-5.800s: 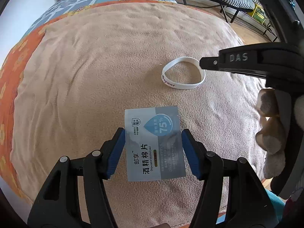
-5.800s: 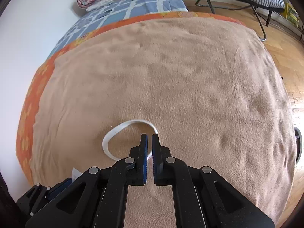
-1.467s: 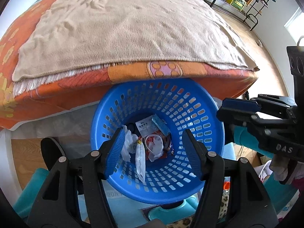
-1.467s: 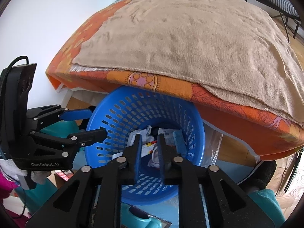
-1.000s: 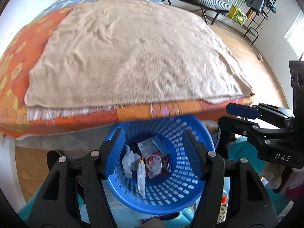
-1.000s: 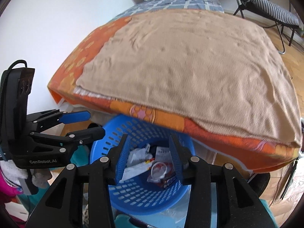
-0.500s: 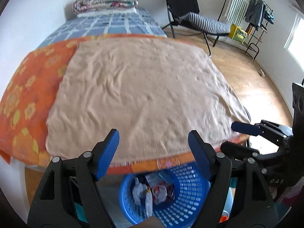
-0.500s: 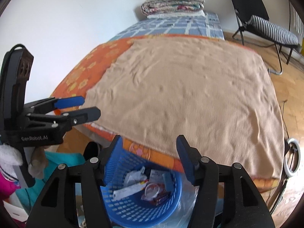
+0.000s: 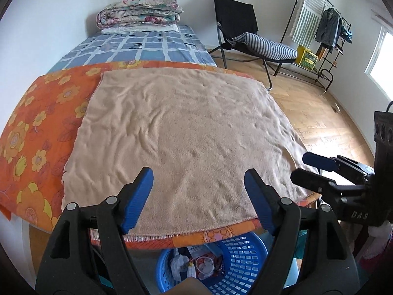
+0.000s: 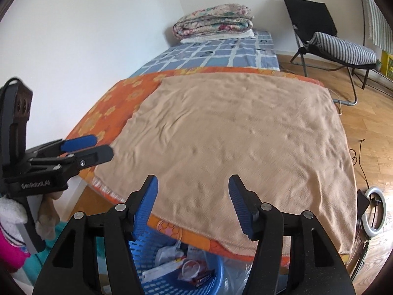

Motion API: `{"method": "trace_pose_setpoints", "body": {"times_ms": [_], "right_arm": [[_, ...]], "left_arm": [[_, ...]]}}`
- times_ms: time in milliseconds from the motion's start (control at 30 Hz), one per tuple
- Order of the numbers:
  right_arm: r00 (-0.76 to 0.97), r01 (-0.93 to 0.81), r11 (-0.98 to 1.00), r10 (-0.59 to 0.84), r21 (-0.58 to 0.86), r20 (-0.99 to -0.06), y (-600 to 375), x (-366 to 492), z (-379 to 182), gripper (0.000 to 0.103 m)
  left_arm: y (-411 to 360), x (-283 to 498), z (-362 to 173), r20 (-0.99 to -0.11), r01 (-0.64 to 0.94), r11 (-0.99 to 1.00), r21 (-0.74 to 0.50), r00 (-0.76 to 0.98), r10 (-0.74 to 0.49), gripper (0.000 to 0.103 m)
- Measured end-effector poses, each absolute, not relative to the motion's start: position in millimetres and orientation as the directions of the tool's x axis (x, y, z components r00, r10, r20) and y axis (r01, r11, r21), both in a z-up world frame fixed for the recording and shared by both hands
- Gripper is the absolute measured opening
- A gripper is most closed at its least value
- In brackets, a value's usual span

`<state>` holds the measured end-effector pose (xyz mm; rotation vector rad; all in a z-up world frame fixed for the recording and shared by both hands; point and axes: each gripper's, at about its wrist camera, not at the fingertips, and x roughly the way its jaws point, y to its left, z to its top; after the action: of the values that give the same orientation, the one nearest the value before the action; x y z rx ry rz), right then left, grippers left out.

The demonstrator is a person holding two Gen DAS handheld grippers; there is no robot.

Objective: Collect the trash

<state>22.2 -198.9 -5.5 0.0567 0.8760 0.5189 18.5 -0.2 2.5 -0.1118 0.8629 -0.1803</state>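
A blue perforated basket [image 9: 242, 255] stands on the floor below the bed's near edge, with wrappers and a white wristband [image 9: 205, 266] inside; it also shows in the right wrist view [image 10: 157, 260]. My left gripper [image 9: 199, 196] is open and empty, raised over the tan blanket [image 9: 181, 132]. My right gripper [image 10: 192, 202] is open and empty too, above the blanket's near edge [image 10: 221, 147]. Each gripper shows in the other's view, the right one [image 9: 316, 168] and the left one [image 10: 81, 147].
The orange flowered sheet [image 9: 32, 127] lies under the blanket. A folded quilt [image 9: 138, 12] sits at the bed's far end. A black chair with a striped cushion [image 9: 260, 41] and a clothes rack [image 9: 319, 24] stand on the wood floor at right. A ring light [image 10: 374, 211] lies on the floor.
Both grippers let their trash go into the basket, then rose and tilted up from the basket to the bed. Their jaws have opened wider.
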Motion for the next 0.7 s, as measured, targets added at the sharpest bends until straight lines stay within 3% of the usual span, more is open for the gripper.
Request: {"method": "trace_pose_setpoints", "body": {"times_ms": [700], "right_arm": [[0.542,-0.384,0.887,0.441,0.256,-0.715,-198,29,-8,0.067]], "left_arm": [[-11,17,8,-0.731,0.110,0.978,-0.175,0.651,-0.204,0.088]]}}
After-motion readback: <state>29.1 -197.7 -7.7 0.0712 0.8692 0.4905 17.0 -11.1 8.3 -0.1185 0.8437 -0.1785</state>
